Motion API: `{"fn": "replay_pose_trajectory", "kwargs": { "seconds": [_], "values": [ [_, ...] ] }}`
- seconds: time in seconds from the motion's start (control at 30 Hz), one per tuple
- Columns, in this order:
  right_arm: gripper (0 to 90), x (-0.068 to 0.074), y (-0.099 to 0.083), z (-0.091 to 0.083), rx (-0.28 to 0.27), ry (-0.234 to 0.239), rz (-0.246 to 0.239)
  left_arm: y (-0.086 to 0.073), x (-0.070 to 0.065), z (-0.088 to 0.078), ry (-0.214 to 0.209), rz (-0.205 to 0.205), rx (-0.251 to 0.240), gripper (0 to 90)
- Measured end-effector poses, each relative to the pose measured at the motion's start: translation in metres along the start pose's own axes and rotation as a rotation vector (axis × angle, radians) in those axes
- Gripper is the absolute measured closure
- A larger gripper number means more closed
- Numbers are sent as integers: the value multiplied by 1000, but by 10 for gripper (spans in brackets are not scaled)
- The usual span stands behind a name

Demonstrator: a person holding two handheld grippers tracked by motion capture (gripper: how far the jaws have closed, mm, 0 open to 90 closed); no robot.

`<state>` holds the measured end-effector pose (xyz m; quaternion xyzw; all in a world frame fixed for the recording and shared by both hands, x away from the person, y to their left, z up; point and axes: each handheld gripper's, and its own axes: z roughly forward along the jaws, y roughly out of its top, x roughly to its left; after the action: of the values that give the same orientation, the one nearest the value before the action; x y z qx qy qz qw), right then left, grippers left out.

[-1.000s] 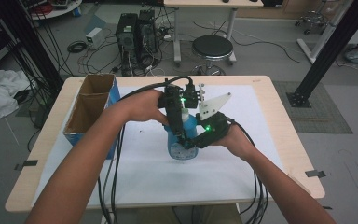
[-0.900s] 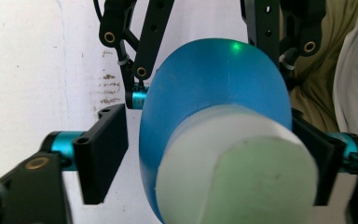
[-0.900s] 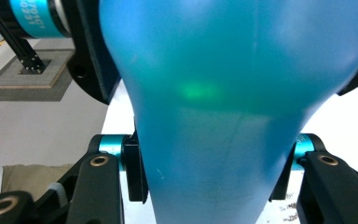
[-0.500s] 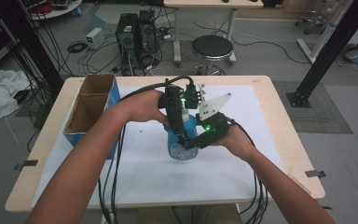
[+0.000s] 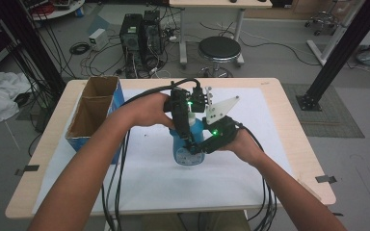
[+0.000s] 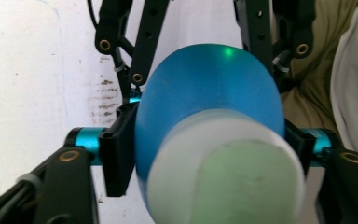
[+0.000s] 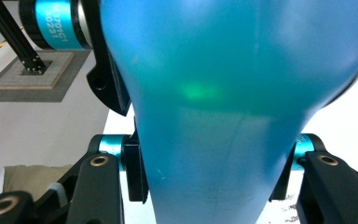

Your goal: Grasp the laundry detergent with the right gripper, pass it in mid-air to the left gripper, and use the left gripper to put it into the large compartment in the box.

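1. High view: the blue bottle (image 5: 188, 144) stands upright mid-counter (image 5: 270, 96) on the white sheet (image 5: 250, 163), w/ both my grippers on it — left gripper (image 5: 185, 129) from above, right gripper (image 5: 198, 147) from the side.
2. Left jaws have just been closing, now clamped around the bottle's upper part below the white cap (image 6: 223, 177); the black pads (image 6: 119, 154) press the blue shoulder on each side.
3. Right jaws are closed on the bottle's body lower down, pads tight against both flanks in the right gripper view (image 7: 242, 116).
4. Progress, as I judge it: both grips are set, bottle not yet lifted, cap not yet off. Prob. next — steady w/ the right, work the top w/ the left.
5. Materials: smooth, slightly glossy blue plastic, rounded body flaring from a narrower part; cap matte white, round, flat-topped.
6. Open cardboard box (image 5: 94, 108) w/ two compartments sits at the counter's left, well apart.
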<state>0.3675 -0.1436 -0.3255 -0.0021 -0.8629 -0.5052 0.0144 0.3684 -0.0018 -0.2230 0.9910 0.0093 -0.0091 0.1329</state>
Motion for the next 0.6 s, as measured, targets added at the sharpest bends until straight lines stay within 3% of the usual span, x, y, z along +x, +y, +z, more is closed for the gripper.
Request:
{"fn": "replay_pose_trajectory", "kwargs": {
  "seconds": [0.6],
  "values": [
    [445,1,1,-5,-10,-3,-17,4,-4,-5,23,18,-19,381]
  ]
}}
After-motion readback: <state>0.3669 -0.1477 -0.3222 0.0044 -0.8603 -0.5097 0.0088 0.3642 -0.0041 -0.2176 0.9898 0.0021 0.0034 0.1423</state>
